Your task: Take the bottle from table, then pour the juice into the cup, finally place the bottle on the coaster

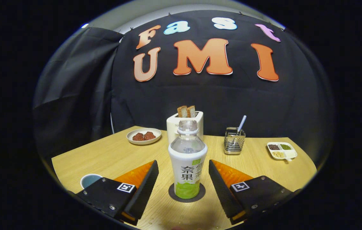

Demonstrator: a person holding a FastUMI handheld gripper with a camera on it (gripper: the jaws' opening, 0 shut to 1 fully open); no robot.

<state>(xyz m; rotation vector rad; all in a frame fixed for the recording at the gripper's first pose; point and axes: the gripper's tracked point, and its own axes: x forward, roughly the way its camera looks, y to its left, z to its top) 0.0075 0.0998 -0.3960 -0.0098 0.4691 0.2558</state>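
Worktop (110, 156): a pale wood-grain surface carried everything in front of you.
Jaws (183, 185): you had them spread wide, one finger on either side of the bottle, neither one touching it.
Bottle (187, 159): it stood upright between your jaws, roughly midway, with clear gaps on both sides; clear upper part with a clear cap, white wrap below, green band at the foot.
Bottle label: it carried large dark East Asian characters on the white wrap; smaller print beside them was too fine to make out.
Toaster (171, 127): a cream one stood right behind the bottle, with two slices of toast (186, 111) poking out of the top; the short print on its front was unreadable.
Coaster (172, 193): a dark round disc, it lay under the bottle, whose base rested on it.
Plate (144, 136): a white one with brown food sat beyond your left finger.
Wire holder (234, 144): it stood beyond your right finger, a striped straw leaning out of it.
Divided dish (281, 150): it sat further right, holding grains.
Cup (89, 180): a light blue one sat just beside your left finger, on its outer side.
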